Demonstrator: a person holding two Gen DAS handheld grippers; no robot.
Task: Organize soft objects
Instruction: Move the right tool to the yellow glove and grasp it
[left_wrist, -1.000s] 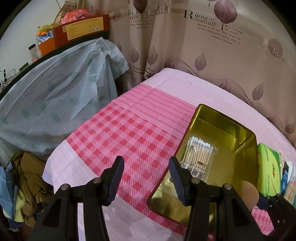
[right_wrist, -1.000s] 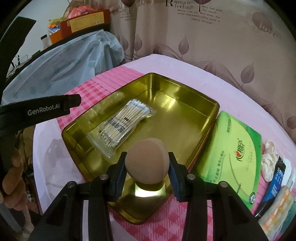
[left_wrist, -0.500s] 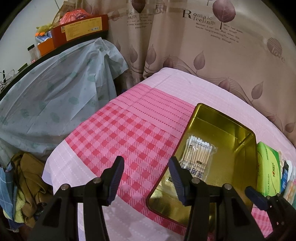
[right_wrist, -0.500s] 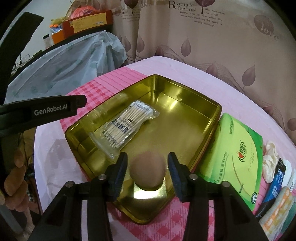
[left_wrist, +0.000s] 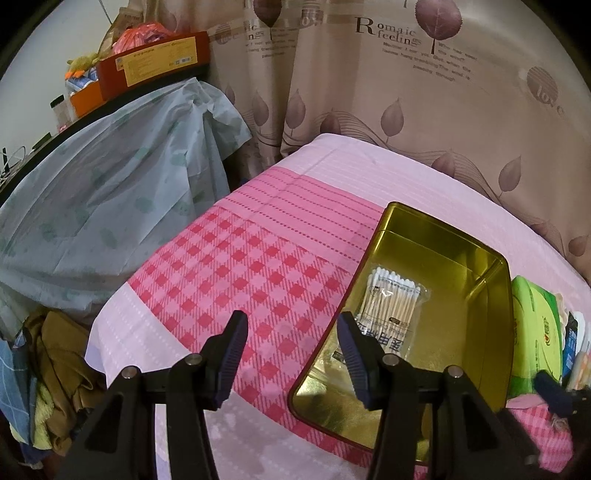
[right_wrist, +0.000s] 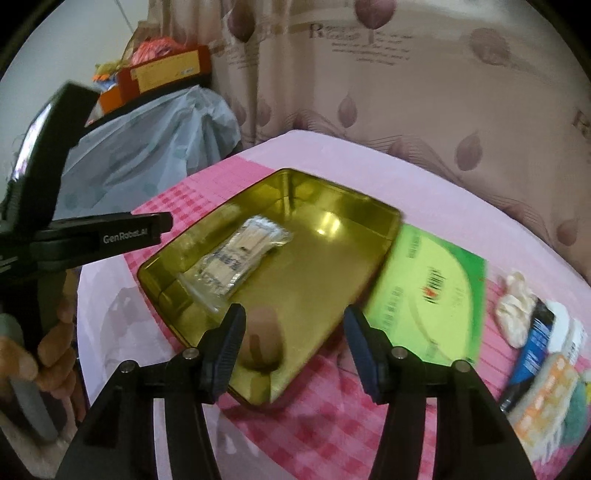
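Where glossy gold tin (right_wrist: 332, 273) curves, rounded matte sponge (right_wrist: 264, 341) rests.

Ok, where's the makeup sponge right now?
In the right wrist view the sponge lies in the gold tin's near corner, just below the cotton swab pack, free of the opening right gripper.

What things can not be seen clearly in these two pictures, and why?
- Sponge: right wrist view, smeared by motion blur; in the left wrist view the left gripper hides it.
- Green pack: print blurred.
- Small items at the right: blurred, partly cut off by the edge.
- Swab packet: lower end behind a gripper finger.
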